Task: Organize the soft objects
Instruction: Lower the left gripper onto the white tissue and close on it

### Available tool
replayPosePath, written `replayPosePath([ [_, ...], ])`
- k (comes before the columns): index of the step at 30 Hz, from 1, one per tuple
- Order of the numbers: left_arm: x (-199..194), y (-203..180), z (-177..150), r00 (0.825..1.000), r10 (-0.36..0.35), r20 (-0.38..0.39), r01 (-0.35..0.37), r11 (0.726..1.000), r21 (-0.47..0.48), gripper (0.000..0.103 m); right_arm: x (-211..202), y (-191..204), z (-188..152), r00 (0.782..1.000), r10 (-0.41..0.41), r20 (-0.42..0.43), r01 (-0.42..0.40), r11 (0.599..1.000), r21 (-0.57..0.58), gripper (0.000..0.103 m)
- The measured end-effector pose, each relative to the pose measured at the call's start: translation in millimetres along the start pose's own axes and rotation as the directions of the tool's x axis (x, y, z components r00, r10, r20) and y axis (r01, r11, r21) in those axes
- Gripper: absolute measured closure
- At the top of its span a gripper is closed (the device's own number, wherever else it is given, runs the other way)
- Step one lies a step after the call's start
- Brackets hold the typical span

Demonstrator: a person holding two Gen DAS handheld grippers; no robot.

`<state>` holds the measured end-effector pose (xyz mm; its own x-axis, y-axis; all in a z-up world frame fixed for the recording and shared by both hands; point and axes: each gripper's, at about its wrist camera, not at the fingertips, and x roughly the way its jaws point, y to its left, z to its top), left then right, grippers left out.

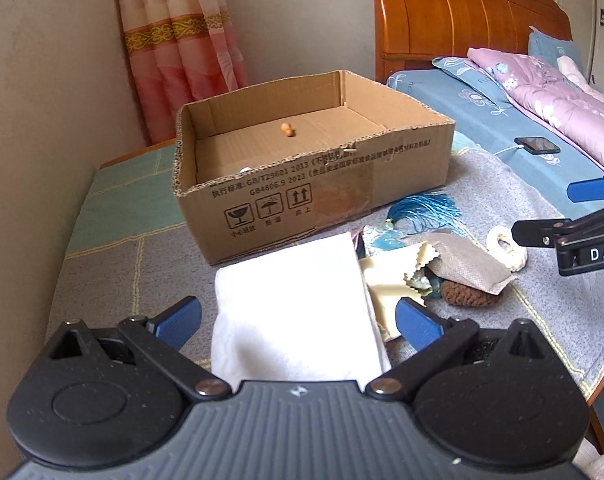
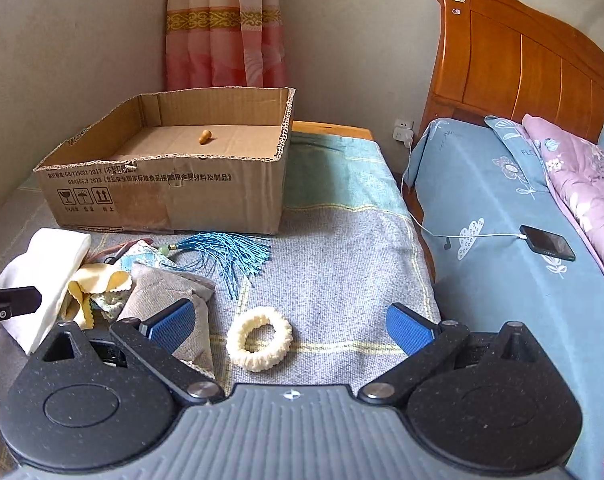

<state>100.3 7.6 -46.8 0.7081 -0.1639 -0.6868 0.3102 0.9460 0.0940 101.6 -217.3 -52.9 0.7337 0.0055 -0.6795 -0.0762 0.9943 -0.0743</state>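
Observation:
An open cardboard box (image 1: 402, 168) (image 2: 205, 196) stands on the covered surface with a small orange gourd (image 1: 288, 129) (image 2: 205, 136) inside. In front of it lies a pile: a folded white cloth (image 1: 297, 304) (image 2: 41, 276), a yellow cloth (image 1: 390, 272) (image 2: 97, 280), a grey cloth (image 1: 470, 264) (image 2: 161, 288), a blue tassel (image 1: 426, 208) (image 2: 229, 252), a brown knitted piece (image 1: 468, 294) and a cream scrunchie (image 1: 506, 248) (image 2: 259, 338). My left gripper (image 1: 297, 320) is open, straddling the white cloth. My right gripper (image 2: 289, 324) is open over the scrunchie.
A bed with a blue sheet (image 2: 494, 240), a pink quilt (image 2: 582, 184) and a wooden headboard (image 2: 522, 68) stands to the right. A charging phone (image 2: 546, 242) lies on it. A wall and pink curtain (image 2: 221, 24) are behind the box.

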Motion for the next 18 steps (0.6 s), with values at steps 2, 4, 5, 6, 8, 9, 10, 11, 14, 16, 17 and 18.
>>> replayPosePath([
  [2, 6.0, -3.5, 0.7, 1.0, 0.006, -0.005, -0.006, 1.0, 0.013, 0.001, 1.1, -0.6, 0.5, 1.0, -0.007, -0.002, 0.007, 1.0, -0.002, 0.0],
  [4, 12.3, -5.6, 1.0, 1.0, 0.008, -0.017, -0.008, 1.0, 0.02, 0.001, 3.4, -1.5, 1.9, 1.0, 0.001, -0.003, -0.001, 1.0, 0.006, 0.0],
  [5, 15.2, -5.4, 0.7, 1.0, 0.006, -0.021, -0.006, 1.0, 0.021, 0.001, 4.4, -1.8, 2.2, 1.0, 0.005, -0.006, -0.005, 1.0, 0.009, 0.0],
  [6, 17.8, -5.1, 0.5, 1.0, 0.006, -0.026, -0.006, 1.0, 0.021, 0.001, 5.6, -1.6, 2.7, 1.0, 0.007, -0.008, -0.007, 1.0, 0.01, 0.0],
  [8, 23.2, -3.4, -0.2, 0.999, 0.013, -0.041, -0.012, 1.0, 0.016, 0.001, 7.6, -2.3, 3.0, 1.0, 0.008, -0.011, -0.008, 1.0, 0.007, 0.0],
  [9, 25.1, -2.0, -0.7, 0.999, 0.018, -0.047, -0.017, 1.0, 0.013, 0.001, 8.2, -2.5, 3.1, 1.0, 0.01, -0.014, -0.009, 1.0, 0.008, 0.0],
  [10, 26.5, 0.2, -1.2, 0.998, 0.024, -0.052, -0.023, 1.0, 0.007, 0.001, 9.0, -3.1, 3.1, 1.0, 0.012, -0.016, -0.012, 1.0, 0.009, 0.0],
  [11, 27.0, 2.5, -1.6, 0.998, 0.025, -0.054, -0.025, 1.0, 0.0, 0.001, 9.7, -3.5, 3.3, 1.0, 0.014, -0.017, -0.014, 1.0, 0.012, 0.0],
  [14, 24.1, 11.0, -1.5, 0.998, 0.029, -0.051, -0.031, 0.999, -0.029, 0.001, 12.1, -3.6, 3.8, 1.0, 0.016, -0.023, -0.016, 1.0, 0.02, 0.0],
  [16, 20.9, 16.7, -0.8, 0.998, 0.043, -0.045, -0.045, 0.998, -0.038, 0.001, 12.5, -3.4, 4.3, 1.0, 0.02, -0.023, -0.019, 1.0, 0.021, 0.0],
  [17, 19.4, 19.4, -0.7, 0.998, 0.049, -0.041, -0.051, 0.998, -0.042, 0.001, 13.0, -3.2, 4.9, 0.999, 0.024, -0.024, -0.023, 1.0, 0.021, 0.0],
  [18, 18.6, 23.0, -0.4, 0.998, 0.058, -0.04, -0.06, 0.997, -0.05, 0.001, 13.1, -2.7, 5.2, 0.999, 0.027, -0.023, -0.027, 0.999, 0.021, 0.0],
])
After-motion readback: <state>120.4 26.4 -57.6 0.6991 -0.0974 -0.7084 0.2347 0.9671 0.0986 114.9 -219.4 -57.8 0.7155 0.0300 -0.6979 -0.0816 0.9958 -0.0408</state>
